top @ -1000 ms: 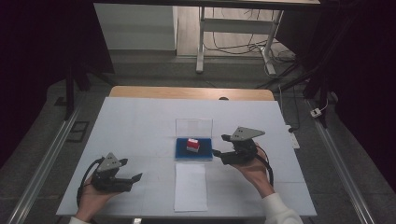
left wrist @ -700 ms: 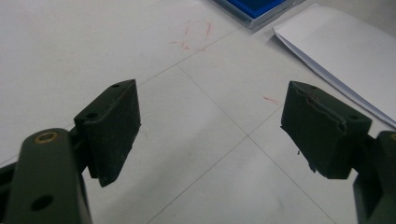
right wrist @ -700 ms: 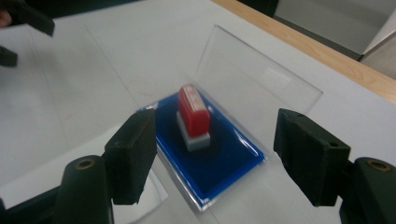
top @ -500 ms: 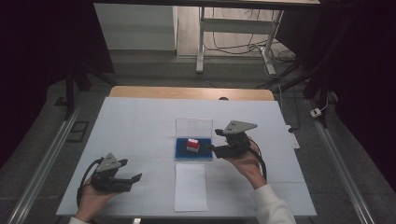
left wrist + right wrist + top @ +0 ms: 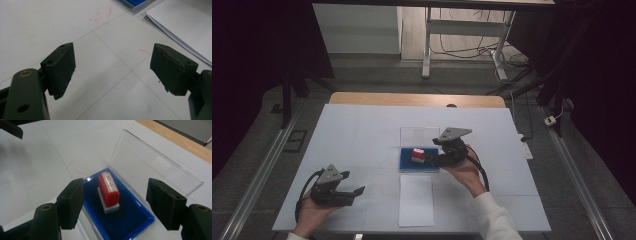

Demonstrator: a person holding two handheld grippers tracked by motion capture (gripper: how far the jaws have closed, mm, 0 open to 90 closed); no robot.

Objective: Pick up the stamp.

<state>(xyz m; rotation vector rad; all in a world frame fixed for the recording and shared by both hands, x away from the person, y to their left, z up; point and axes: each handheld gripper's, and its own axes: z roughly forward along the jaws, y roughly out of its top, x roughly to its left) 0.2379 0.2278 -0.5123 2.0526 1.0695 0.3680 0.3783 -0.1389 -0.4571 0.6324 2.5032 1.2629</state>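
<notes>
**Reaching for the red stamp in its blue case**

Hovering over the open case, the right gripper (image 5: 435,159) is held with its fingers (image 5: 71,202) spread wide, released and grasping nothing. In the right gripper view the red stamp (image 5: 108,190) is seen between the two fingers but apart from both; it stands upright on a pale grey base, on the dark blue pad of the blue case (image 5: 136,218). The case's clear lid (image 5: 152,167) is swung open and stands tilted back on the far side of the case. In the high view the stamp (image 5: 418,155) is found near the middle of the worktop (image 5: 362,130), just beside the right gripper's fingertips, and the clear lid (image 5: 419,136) is seen lying beyond the blue case (image 5: 409,167).

A white sheet of paper (image 5: 416,199) is laid on the worktop just on the near side of the case, with one end close to the case's near edge.

The left gripper (image 5: 353,194) is held low near the worktop's near left corner, well apart from the case. Its fingers (image 5: 61,68) are also released, spread wide over the bare white surface, with nothing between them. Faint red marks (image 5: 102,16) are seen on the worktop ahead of it, and a corner of the paper (image 5: 180,27) is seen at the right of the left gripper view.
</notes>
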